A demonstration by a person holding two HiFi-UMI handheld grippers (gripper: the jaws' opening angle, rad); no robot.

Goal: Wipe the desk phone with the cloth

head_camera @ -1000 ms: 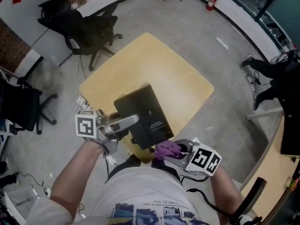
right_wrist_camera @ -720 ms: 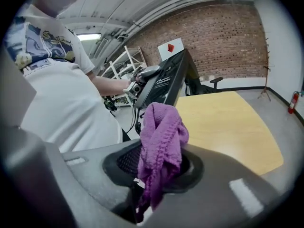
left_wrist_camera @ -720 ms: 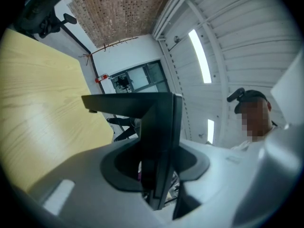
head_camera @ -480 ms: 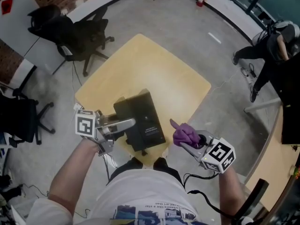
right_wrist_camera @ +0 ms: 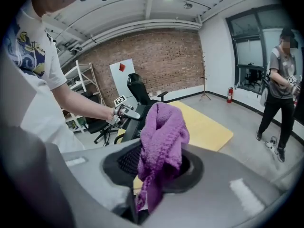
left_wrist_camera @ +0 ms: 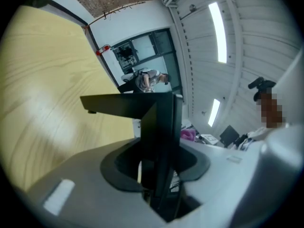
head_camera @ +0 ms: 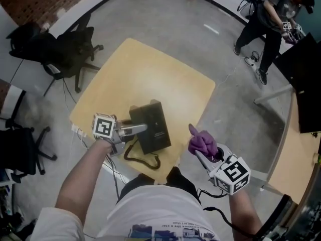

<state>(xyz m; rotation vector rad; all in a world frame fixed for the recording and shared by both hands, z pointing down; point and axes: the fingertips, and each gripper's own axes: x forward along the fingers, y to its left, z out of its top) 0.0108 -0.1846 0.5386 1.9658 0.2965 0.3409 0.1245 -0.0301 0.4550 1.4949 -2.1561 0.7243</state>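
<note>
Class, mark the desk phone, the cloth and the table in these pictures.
desk phone (head_camera: 156, 124), head view, middle of its black body.
cloth (head_camera: 202, 142), head view, middle of the purple bunch.
table (head_camera: 150, 74), head view, bare top.

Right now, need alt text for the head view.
Seen from above, the left gripper grips a black desk phone at the yellow table edge; the right gripper holds a purple cloth clear of it. A person stands upper right.

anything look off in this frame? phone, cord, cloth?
The desk phone sits right at the table's near edge, clamped by the left gripper, and its cord appears to hang past that edge in a loose loop. The cloth in the right gripper is off to the side, not on the phone.
</note>
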